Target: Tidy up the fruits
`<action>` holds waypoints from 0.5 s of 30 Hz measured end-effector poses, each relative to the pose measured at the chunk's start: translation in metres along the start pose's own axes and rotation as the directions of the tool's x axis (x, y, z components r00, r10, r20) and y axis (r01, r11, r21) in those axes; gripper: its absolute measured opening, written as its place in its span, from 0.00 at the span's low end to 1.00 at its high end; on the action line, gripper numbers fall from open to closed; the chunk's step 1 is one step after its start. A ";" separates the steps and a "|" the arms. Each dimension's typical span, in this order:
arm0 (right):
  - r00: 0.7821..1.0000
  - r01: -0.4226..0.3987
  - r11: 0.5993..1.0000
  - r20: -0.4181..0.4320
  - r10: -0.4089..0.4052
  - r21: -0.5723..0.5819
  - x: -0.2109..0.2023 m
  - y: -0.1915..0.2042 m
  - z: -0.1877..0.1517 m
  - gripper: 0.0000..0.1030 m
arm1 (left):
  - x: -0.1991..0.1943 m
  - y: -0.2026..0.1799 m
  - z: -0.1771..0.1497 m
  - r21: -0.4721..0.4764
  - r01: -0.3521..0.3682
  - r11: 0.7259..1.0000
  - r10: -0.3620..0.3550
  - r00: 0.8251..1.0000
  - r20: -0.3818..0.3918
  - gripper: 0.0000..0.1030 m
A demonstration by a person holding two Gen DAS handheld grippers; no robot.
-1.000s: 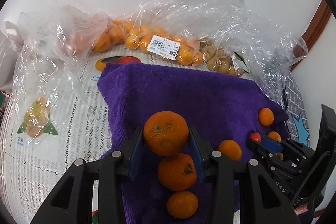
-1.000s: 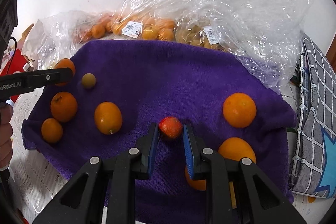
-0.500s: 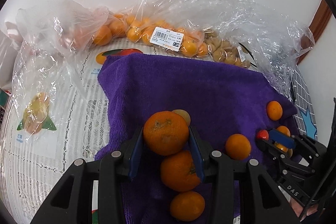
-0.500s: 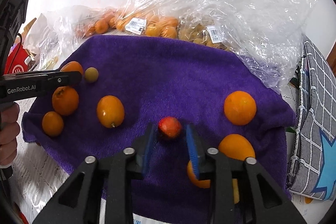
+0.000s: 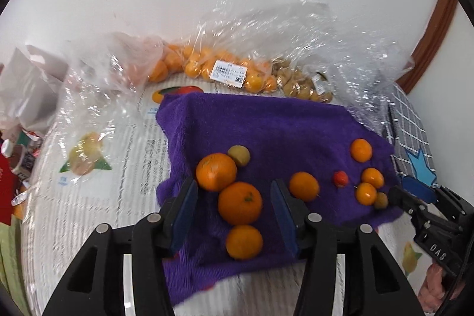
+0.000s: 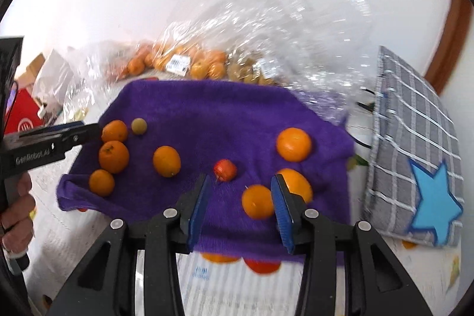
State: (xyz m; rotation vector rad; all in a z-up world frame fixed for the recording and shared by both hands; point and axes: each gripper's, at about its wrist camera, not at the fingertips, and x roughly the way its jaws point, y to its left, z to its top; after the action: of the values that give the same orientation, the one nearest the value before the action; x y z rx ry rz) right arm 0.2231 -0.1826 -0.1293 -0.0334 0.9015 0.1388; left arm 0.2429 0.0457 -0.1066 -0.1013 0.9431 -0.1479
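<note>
A purple towel (image 5: 266,123) (image 6: 207,105) holds several fruits. Three oranges lie in a line at its left: a top orange (image 5: 216,171) (image 6: 114,131), a middle one (image 5: 240,202) (image 6: 113,156) and a bottom one (image 5: 244,242) (image 6: 101,182). A small green-yellow fruit (image 5: 238,155) (image 6: 139,126) lies beside them. A small red fruit (image 5: 340,178) (image 6: 225,169) lies mid-towel. My left gripper (image 5: 234,211) is open and empty above the line of oranges. My right gripper (image 6: 240,199) is open and empty just behind the red fruit.
Clear plastic bags of oranges (image 5: 225,70) and brown fruits (image 5: 302,85) lie behind the towel against the wall. A grey checked cloth with a blue star (image 6: 414,153) lies at the right. A red box (image 6: 23,117) and clutter stand at the left.
My left gripper opened and let go of the top orange, which now lies on the towel. My right gripper opened, released the red fruit, and both pulled back.
</note>
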 end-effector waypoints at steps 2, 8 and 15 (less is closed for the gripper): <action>1.000 0.019 0.999 0.014 -0.020 0.027 -0.020 -0.006 -0.004 0.41 | -0.018 -0.004 -0.007 -0.003 -0.011 1.000 0.011 1.000 0.019 0.49; 0.994 0.094 0.995 0.044 -0.096 0.042 -0.072 -0.012 -0.020 0.44 | -0.065 -0.017 -0.030 -0.008 -0.029 1.000 0.030 0.997 0.074 0.57; 0.984 0.134 0.988 0.110 -0.143 0.079 -0.134 -0.014 -0.052 0.78 | -0.117 -0.039 -0.060 -0.002 -0.043 0.999 0.043 0.990 0.132 0.72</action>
State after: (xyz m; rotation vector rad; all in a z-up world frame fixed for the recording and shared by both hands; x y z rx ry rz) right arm 0.1026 -0.2152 -0.0572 -0.0218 0.7856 -0.0212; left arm 0.1231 0.0260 -0.0421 -0.0894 0.8125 -0.1007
